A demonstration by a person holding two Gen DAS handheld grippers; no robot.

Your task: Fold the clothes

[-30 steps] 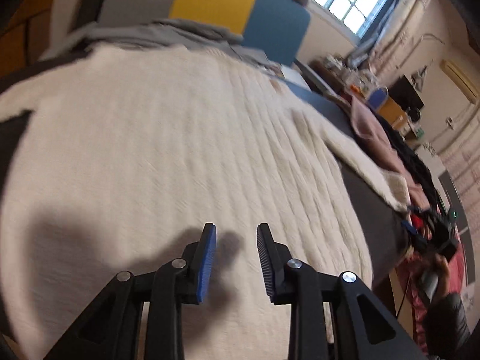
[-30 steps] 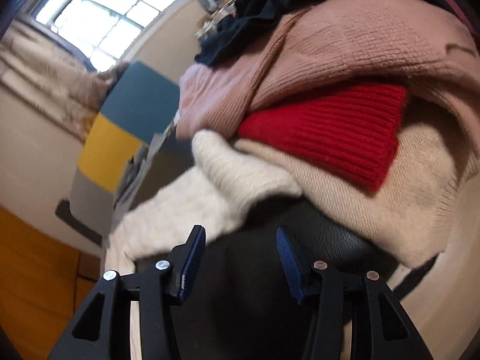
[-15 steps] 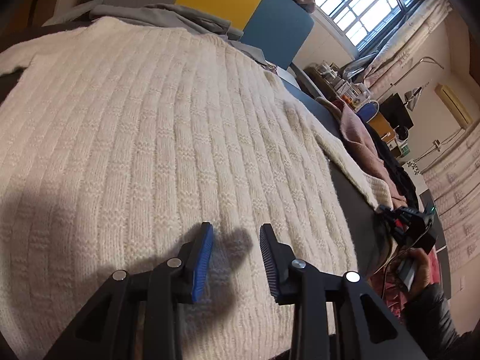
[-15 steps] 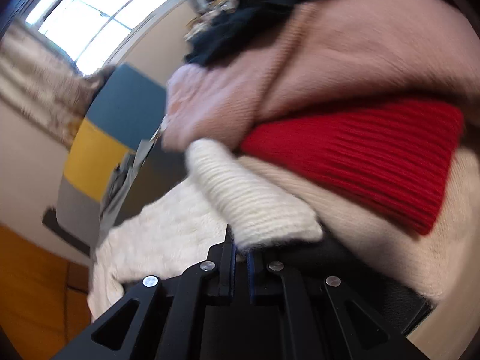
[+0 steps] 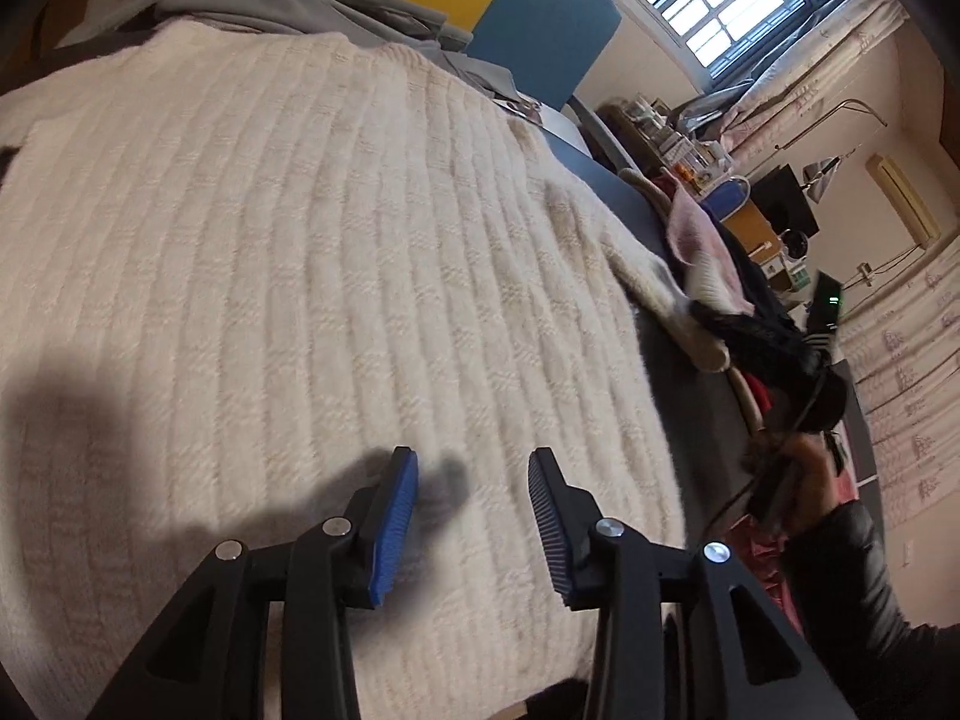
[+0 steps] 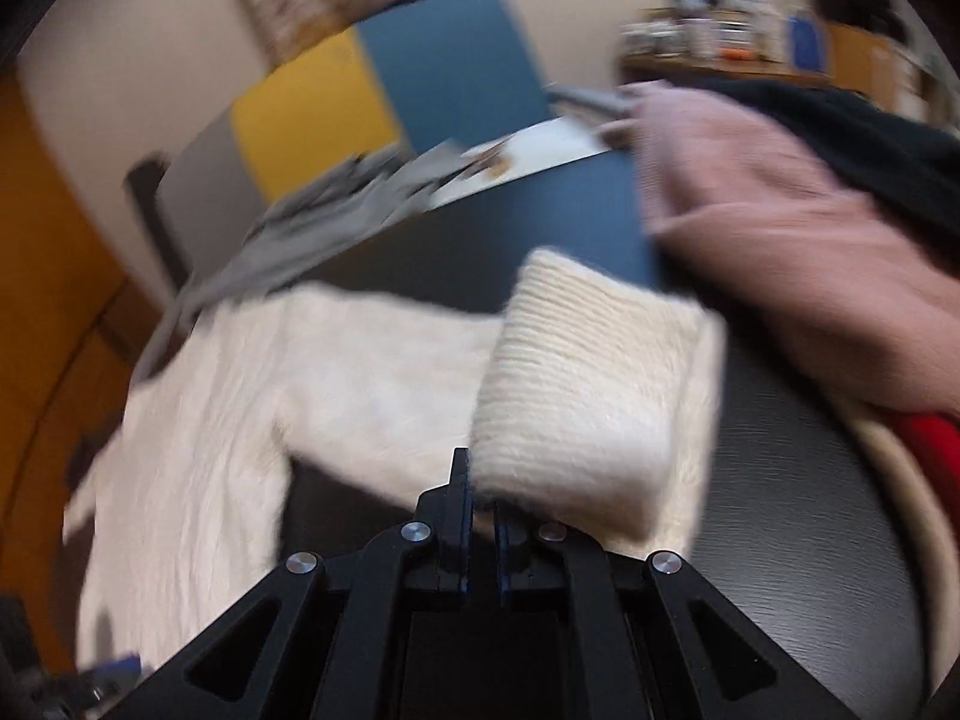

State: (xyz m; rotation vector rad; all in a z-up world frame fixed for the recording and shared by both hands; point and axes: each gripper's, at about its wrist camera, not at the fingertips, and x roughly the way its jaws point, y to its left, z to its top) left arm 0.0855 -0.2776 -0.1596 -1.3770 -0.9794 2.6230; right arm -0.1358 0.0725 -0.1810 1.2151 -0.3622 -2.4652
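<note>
A cream ribbed knit sweater [image 5: 288,252] lies spread flat on a dark surface. My left gripper [image 5: 474,510] is open and empty, hovering just above the sweater's lower part. My right gripper [image 6: 480,510] is shut on the sweater's ribbed sleeve cuff [image 6: 588,396] and holds it lifted, with the sleeve [image 6: 384,360] trailing back to the sweater body [image 6: 192,456]. In the left wrist view the right gripper [image 5: 720,324] shows far right at the sleeve end.
A pile of clothes, pink [image 6: 798,222], black [image 6: 870,138] and red [image 6: 930,438], lies right of the sleeve. Grey garments [image 5: 312,6] lie beyond the sweater. Yellow and blue cushions [image 5: 480,6] stand behind. The dark surface [image 6: 798,528] shows under the cuff.
My right gripper closed on the sleeve cuff and has lifted and swung it away from the clothes pile. My left gripper stayed open over the sweater, shifting slightly.
</note>
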